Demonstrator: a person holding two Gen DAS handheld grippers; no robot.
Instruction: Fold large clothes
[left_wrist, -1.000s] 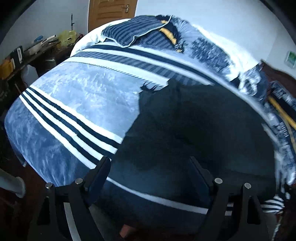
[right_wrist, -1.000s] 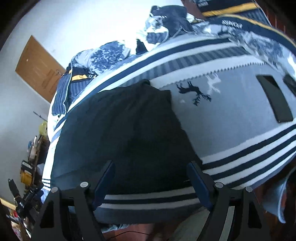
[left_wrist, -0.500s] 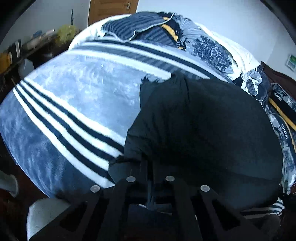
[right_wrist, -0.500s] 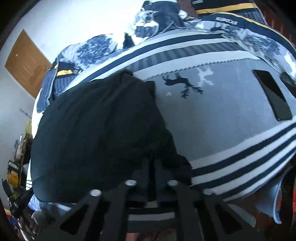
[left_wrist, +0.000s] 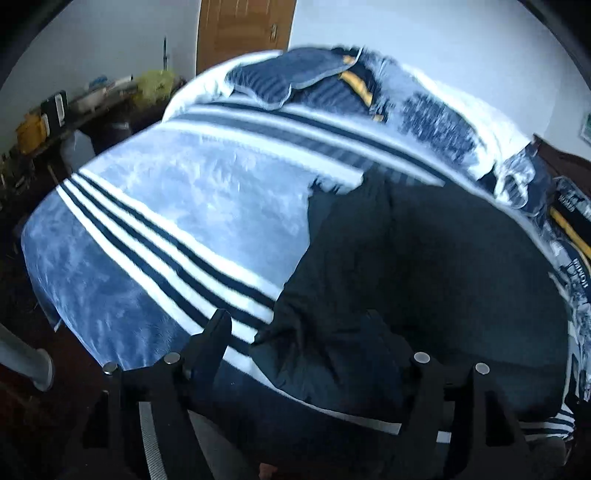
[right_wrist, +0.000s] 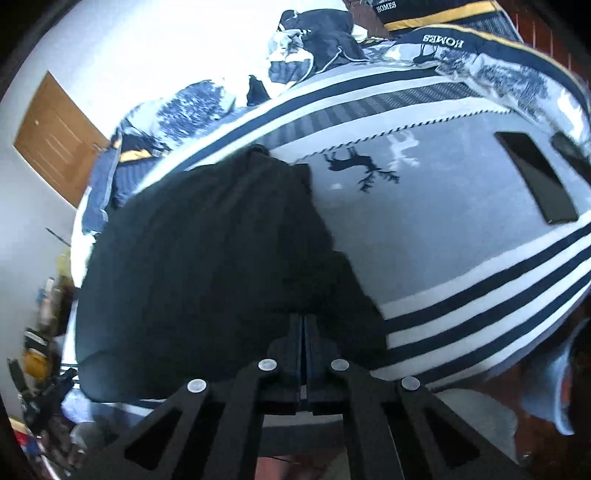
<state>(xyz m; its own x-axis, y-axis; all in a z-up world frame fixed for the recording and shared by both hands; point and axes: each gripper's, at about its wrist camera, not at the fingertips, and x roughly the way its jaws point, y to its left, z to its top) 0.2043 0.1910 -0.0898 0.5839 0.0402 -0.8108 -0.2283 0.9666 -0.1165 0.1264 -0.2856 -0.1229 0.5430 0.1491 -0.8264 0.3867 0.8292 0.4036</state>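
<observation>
A large dark garment (left_wrist: 424, 266) lies spread on the bed's striped blue-and-white blanket (left_wrist: 177, 206). It also shows in the right wrist view (right_wrist: 207, 258). My left gripper (left_wrist: 299, 332) is open, its fingers standing either side of the garment's near left corner, which lies rumpled between them. My right gripper (right_wrist: 303, 325) is shut on the garment's near right corner at the front edge of the bed.
A black phone (right_wrist: 535, 181) lies on the blanket at the right, near a deer print (right_wrist: 358, 166). Pillows and bundled bedding (left_wrist: 325, 81) sit at the head. A cluttered desk (left_wrist: 74, 107) and a wooden door (left_wrist: 243, 33) stand beyond the bed.
My left gripper was open, shut on the garment's near left corner, and has now opened again. My right gripper closed on the near right corner and stays shut.
</observation>
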